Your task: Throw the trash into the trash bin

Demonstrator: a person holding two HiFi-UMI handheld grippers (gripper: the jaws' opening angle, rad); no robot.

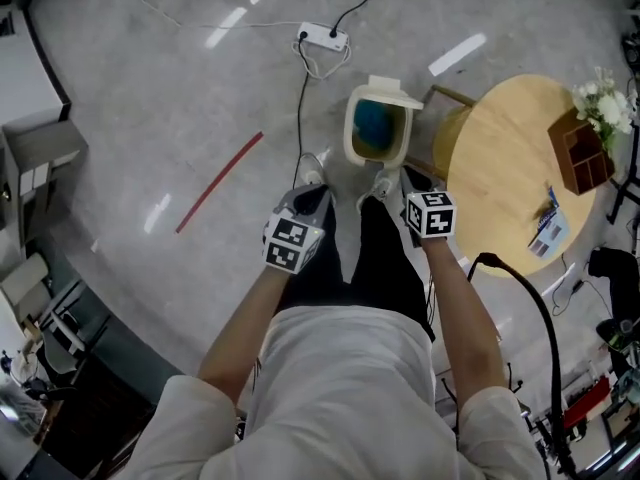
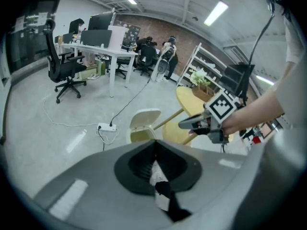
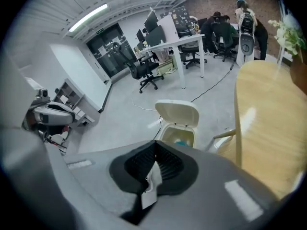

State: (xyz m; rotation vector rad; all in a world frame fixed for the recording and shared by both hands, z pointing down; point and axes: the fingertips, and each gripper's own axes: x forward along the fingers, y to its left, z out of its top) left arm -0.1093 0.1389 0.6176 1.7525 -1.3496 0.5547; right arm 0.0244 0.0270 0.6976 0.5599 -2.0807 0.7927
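At the far left a red strip (image 1: 220, 181) lies on the floor; I can't tell whether it counts as trash. My left tool (image 2: 155, 145) is pressed together on nothing. Just beyond my feet the trash bin (image 1: 351, 136) stands with its lid up, and something blue (image 1: 374, 123) is already inside. My right tool (image 3: 155, 147) is pressed together too, and empty. On the round counter (image 1: 495, 158) at right lies a small packet (image 1: 548, 230), well apart from the bin. I judge that may be what's left.
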